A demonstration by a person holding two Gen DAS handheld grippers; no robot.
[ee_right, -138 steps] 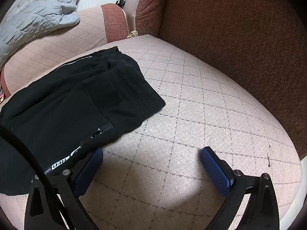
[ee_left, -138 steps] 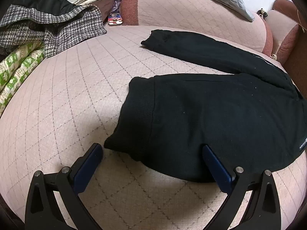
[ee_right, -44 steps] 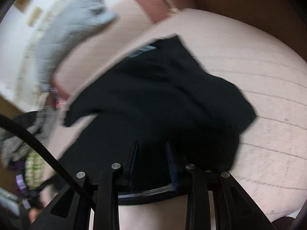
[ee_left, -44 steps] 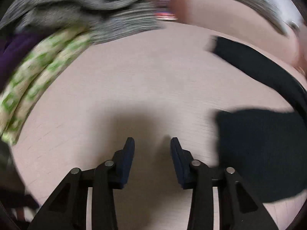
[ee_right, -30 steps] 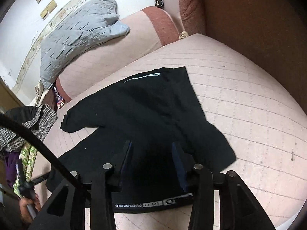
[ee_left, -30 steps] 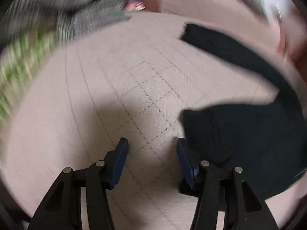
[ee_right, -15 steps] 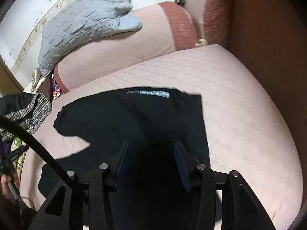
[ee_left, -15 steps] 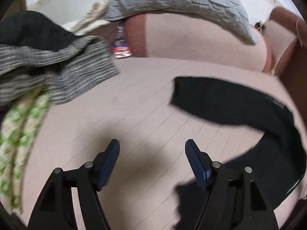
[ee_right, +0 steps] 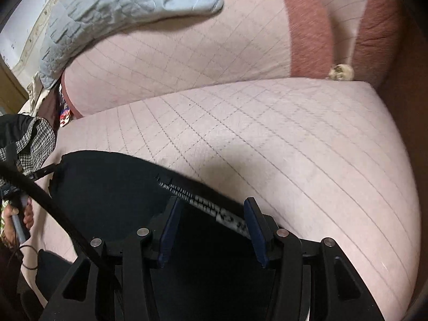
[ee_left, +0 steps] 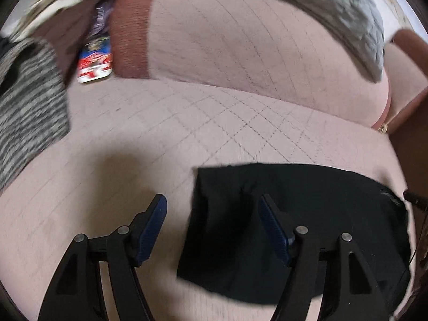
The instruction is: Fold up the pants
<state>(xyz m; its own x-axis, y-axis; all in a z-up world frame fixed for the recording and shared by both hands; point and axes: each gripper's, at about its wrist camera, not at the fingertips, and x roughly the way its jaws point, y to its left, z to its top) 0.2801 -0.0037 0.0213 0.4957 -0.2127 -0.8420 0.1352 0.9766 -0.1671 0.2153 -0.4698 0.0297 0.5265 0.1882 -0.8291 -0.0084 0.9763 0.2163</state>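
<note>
The black pants point(ee_left: 307, 222) lie bunched on the pink quilted sofa seat point(ee_left: 187, 123), low and right in the left wrist view. My left gripper point(ee_left: 212, 208) is open above the seat; the pants' left edge lies between its blue pads point(ee_left: 272, 227). In the right wrist view the pants point(ee_right: 112, 200) fill the lower left, with a white printed strip along the edge. My right gripper point(ee_right: 210, 214) is partly open, its pads on either side of that strip. I cannot tell whether it touches the cloth.
A grey quilted blanket point(ee_right: 112, 8) drapes over the pink backrest point(ee_left: 254, 48). A houndstooth garment point(ee_left: 24, 107) lies at the left. A colourful packet point(ee_left: 95, 61) is wedged by the backrest. A brown armrest point(ee_right: 406, 93) bounds the right side.
The pants have been gathered from a spread, two-legged shape into a compact dark bundle nearer both grippers. Both cameras have tilted up towards the backrest. The left gripper has moved over the pants' edge.
</note>
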